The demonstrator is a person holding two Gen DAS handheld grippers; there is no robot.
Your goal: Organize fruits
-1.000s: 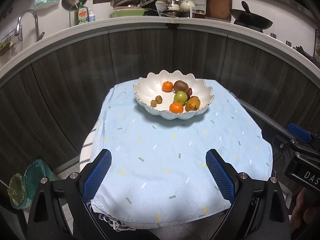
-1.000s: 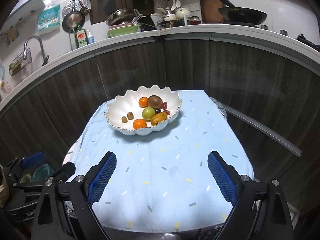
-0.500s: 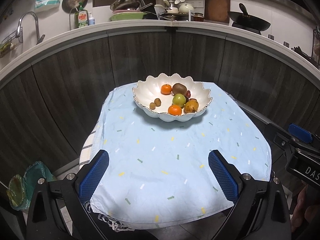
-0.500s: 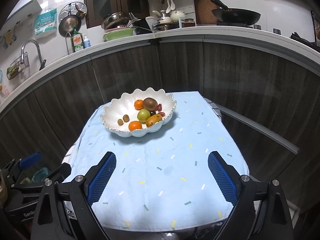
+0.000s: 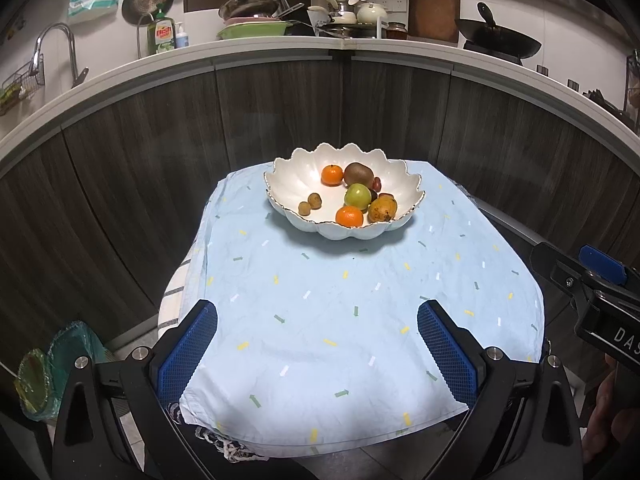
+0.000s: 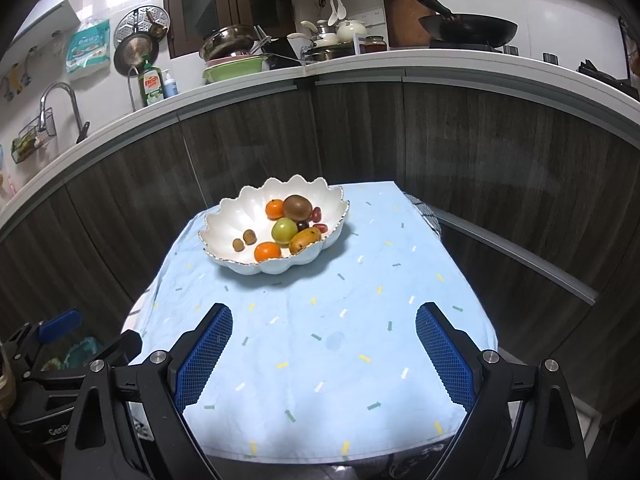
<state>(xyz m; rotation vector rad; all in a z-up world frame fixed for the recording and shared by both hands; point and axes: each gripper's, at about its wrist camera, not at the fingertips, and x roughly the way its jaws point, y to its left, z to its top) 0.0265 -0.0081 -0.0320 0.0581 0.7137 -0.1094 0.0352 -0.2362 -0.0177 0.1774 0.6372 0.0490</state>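
Bare tablecloth (image 5: 360, 320) between tools and bowl (image 5: 296, 184); cabinet wall (image 5: 280, 120) close behind bowl

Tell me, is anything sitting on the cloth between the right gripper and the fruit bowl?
Nothing visible. The right gripper is open at the near edge, and only bare blue tablecloth lies between it and the white bowl of fruit.

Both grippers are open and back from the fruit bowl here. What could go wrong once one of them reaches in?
1. The fruits crowd together: green apple, kiwi and mango touch, so fingers closing on one may shove its neighbours.
2. The two small brown fruits are round and tiny, likely to slip or roll.
3. The bowl sits on a loose, wrinkled tablecloth; a nudge could slide it.
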